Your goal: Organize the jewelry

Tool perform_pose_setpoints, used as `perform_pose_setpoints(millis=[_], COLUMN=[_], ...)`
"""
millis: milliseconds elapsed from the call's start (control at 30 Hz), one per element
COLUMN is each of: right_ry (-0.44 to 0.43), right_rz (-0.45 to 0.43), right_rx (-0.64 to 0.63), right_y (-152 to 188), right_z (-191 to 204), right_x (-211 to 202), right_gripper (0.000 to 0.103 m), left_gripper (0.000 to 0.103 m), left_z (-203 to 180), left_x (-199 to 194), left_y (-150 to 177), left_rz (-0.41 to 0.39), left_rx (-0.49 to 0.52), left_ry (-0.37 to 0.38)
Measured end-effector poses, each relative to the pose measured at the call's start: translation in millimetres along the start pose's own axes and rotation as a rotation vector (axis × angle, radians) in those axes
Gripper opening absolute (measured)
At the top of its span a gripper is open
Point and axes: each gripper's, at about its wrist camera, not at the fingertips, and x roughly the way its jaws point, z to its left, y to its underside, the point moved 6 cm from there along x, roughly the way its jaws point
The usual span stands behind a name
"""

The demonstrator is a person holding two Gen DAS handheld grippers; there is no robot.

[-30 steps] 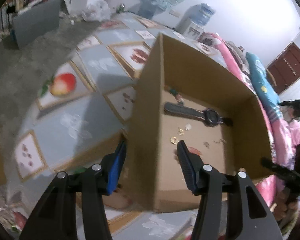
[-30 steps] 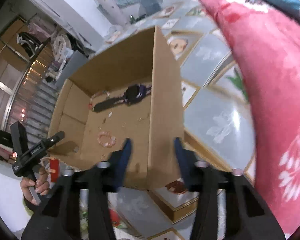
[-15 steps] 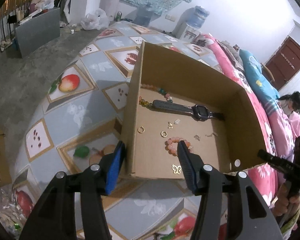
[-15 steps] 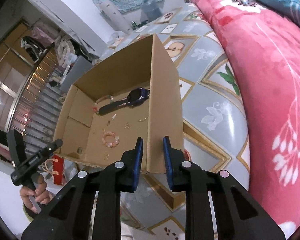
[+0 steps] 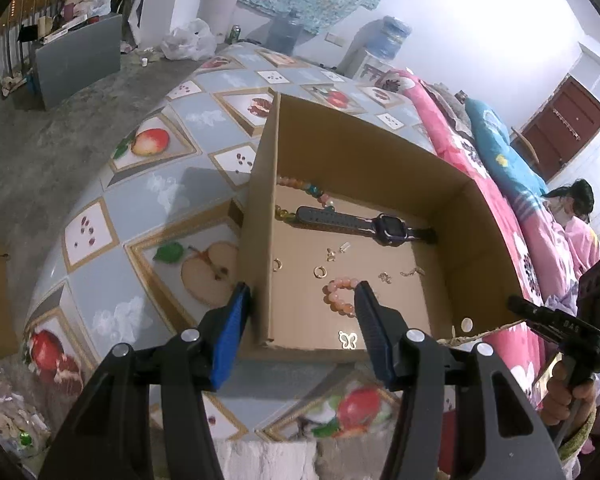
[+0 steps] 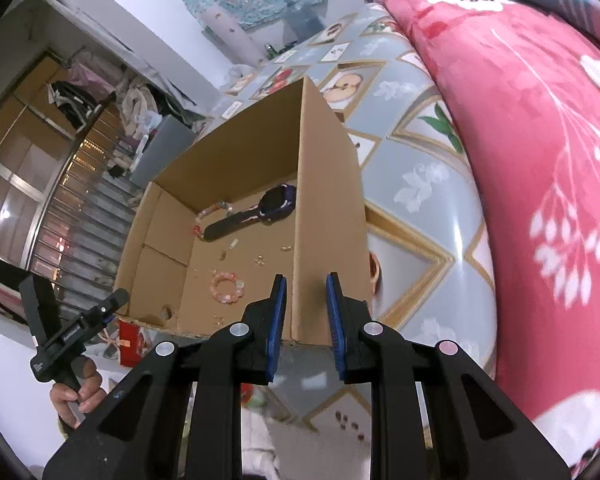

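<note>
The watch [image 6: 260, 210] in the box [image 6: 324, 184] is partly hidden in the right wrist view: the near wall covers one end of its strap. In the left wrist view the left gripper's right finger [image 5: 374, 332] covers part of the pink bracelet [image 5: 338, 296]. Small gold pieces [image 5: 320, 271] on the box floor are too small to tell apart. The bead strand [image 5: 300, 186] runs behind the box's left wall. A person [image 5: 572, 204] is cut off at the right edge. Whether the right gripper [image 6: 306, 316] presses on the box wall cannot be told.
</note>
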Motion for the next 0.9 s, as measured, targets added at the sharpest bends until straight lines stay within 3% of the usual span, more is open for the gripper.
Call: perform_pose_setpoints(millis=[233,400,467,567,700,833,900], right_ry=[-0.006,-0.009,-0.014,0.016,0.099,0.170,0.195], right_rz=[0.002,-0.018,-0.028,-0.078,-0.166,-0.208,-0.210], right_rx=[0.010,0.018,0.020,0.008,-0.064,-0.127,-0.149], right_y=[30.7,35.0,37.4,44.9,59.3,81.0,91.9], right_z=[1.1,-0.6,1.0,4.2,12.1,19.3,21.6], right_x=[-4.4,-3.8,-5.5,-15.5,-33.2,-39.3,-36.7], right_gripper=[0.021,0.022,0.026,0.048,0.065,0.076,0.079], left_gripper=[0.052,0.052,0.053,0.057,0.078,0.095,0.097], left_z=[7.9,9.1,8.1,5.6,3.6,0.0,-5.0], left_x=[-7.2,-7.5,-10.7,-23.4,-44.5,-55.1,-57.2], left_y=[20.5,25.1,25.5,25.2,28.6,37.1,43.1], left_rz=[0.002,-0.021,-0.044,-0.107,-0.205,-0.227,-0.228], left_rx=[-0.023,-0.011,0.004,0.039,0.083,0.098,0.116], left_ry=[-0.007,-0.012,-0.013,-0.026,-0.081,-0.111,-0.113])
